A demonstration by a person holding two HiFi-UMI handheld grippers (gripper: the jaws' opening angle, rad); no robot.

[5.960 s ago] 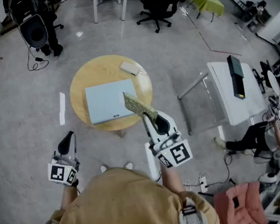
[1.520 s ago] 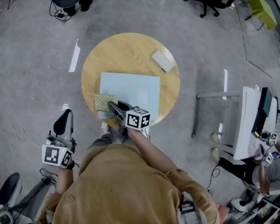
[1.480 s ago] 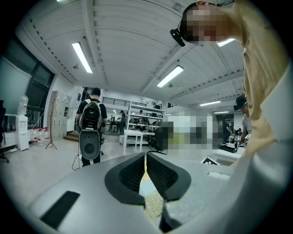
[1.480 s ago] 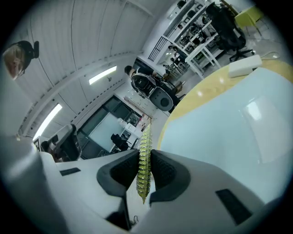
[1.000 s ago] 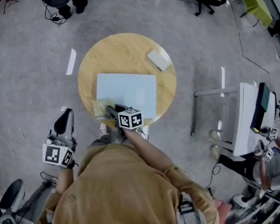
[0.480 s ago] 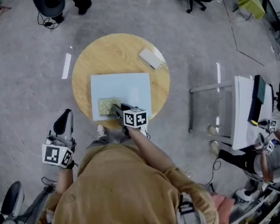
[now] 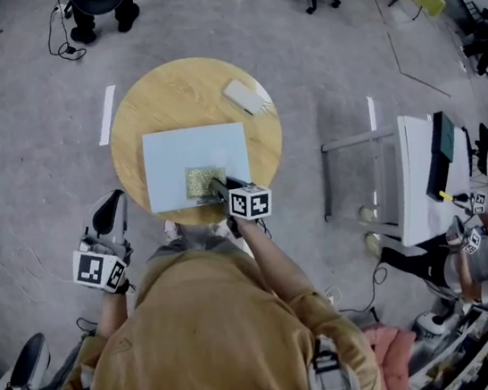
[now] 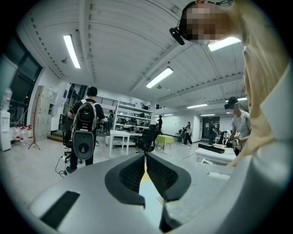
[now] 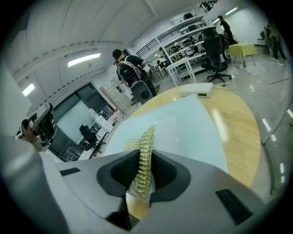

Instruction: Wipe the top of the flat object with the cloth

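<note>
Head view | right gripper (image 7: 216, 184) is clenching the yellow cloth (image 7: 199, 181), pressing it on the pale blue board (image 7: 192, 147), frame centre | left gripper (image 7: 113, 208) is hanging closed and empty, lower left | wiping is seemingly proceeding; how much is covered is unclear

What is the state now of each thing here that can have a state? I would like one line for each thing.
cloth: lies on the flat object, one edge pinched in the right gripper.
flat object: lies flat on the round table, cloth on its near part.
right gripper: shut on the cloth.
left gripper: shut, empty, off the table.
white device: lies on the table, apart from the flat object.
</note>
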